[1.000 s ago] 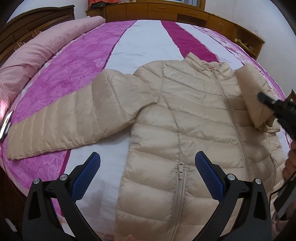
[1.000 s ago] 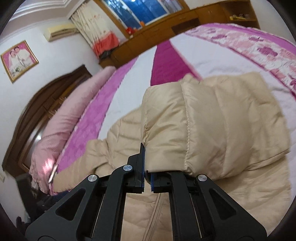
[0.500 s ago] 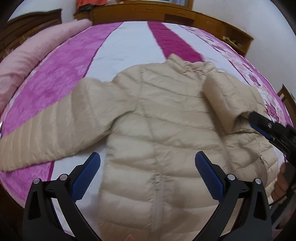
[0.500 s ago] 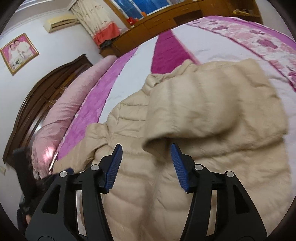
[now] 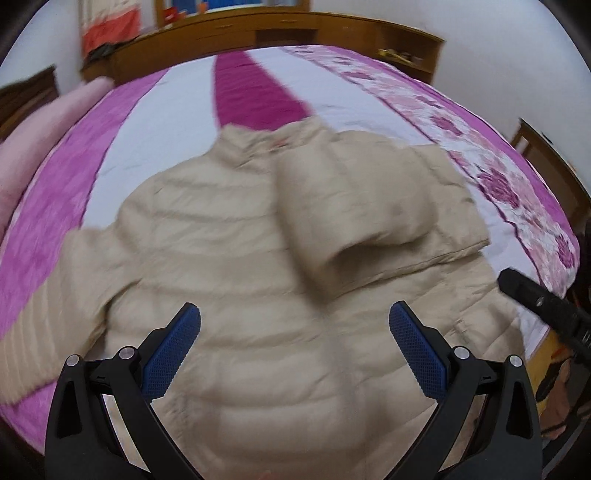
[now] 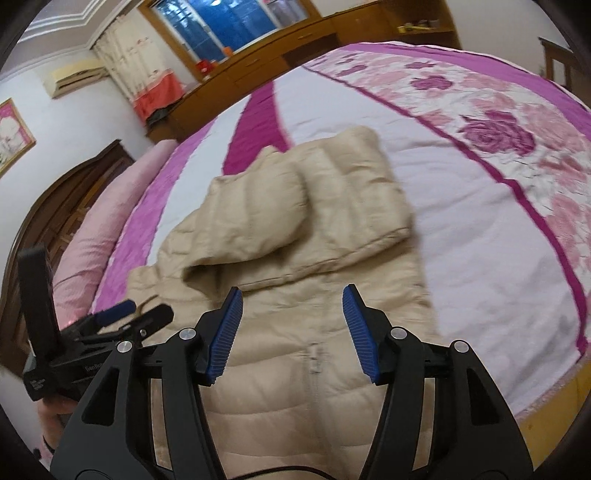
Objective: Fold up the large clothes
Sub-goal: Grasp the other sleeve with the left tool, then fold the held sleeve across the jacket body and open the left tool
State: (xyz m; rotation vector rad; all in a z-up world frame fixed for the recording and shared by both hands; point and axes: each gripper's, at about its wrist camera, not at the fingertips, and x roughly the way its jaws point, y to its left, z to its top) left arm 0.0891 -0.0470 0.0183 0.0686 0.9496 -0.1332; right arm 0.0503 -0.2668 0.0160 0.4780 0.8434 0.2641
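Note:
A beige puffer jacket [image 5: 236, 280] lies front up on the bed, collar away from me. Its right sleeve [image 5: 354, 206] is folded in across the chest; it also shows in the right wrist view [image 6: 295, 206]. The left sleeve [image 5: 44, 332] stretches out flat to the left. My left gripper [image 5: 295, 347] is open and empty above the jacket's lower front. My right gripper [image 6: 291, 325] is open and empty above the zipper [image 6: 314, 369], just short of the folded sleeve. The right gripper's tip [image 5: 532, 295] shows at the right edge of the left wrist view.
The bed [image 6: 480, 229] has a purple, white and floral cover. A pink pillow roll [image 6: 96, 236] lies along the left side by the dark wooden headboard [image 6: 48, 221]. Wooden cabinets [image 5: 295, 33] line the far wall. The bed's near right edge [image 6: 546, 402] is close.
My right gripper opened and let go of the right sleeve, which now rests folded over the chest, then drew back. My left gripper swung right over the jacket.

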